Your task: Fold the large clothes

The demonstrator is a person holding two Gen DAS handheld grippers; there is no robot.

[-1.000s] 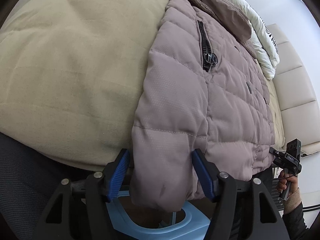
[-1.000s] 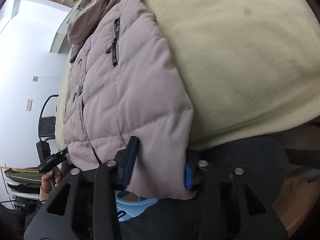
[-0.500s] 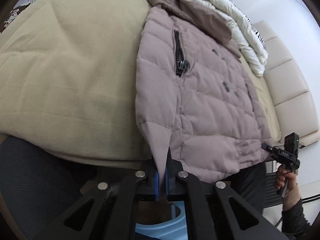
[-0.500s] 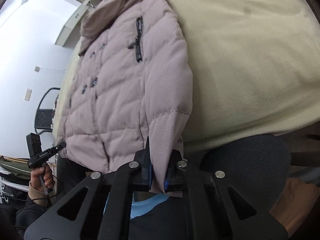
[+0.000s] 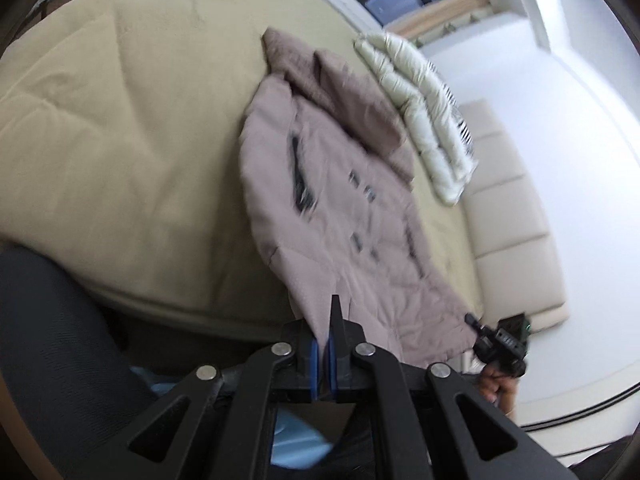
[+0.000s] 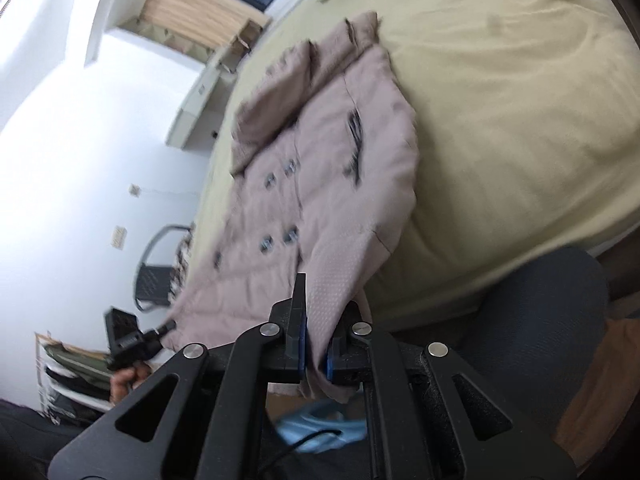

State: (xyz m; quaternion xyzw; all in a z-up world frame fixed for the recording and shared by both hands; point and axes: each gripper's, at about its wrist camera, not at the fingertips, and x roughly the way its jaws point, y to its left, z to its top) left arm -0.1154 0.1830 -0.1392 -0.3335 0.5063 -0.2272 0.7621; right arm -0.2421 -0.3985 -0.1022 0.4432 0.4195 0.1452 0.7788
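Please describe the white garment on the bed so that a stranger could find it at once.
Look at the big beige bed. Near its far edge, just beyond the collar of the pinkish-brown coat, lies a white puffer jacket. It alone is glossy white with thick padded ribs.

The bed (image 5: 120, 152) lies bare and open across its broad cream side, clear for a pass; the mauve quilted coat (image 5: 340, 208) covers a strip down the middle; a white puffer jacket (image 5: 420, 112) crowds the far edge beside the cream headboard (image 5: 516, 236); a dark mesh chair (image 6: 532, 320) stands close against the near edge of the bed.
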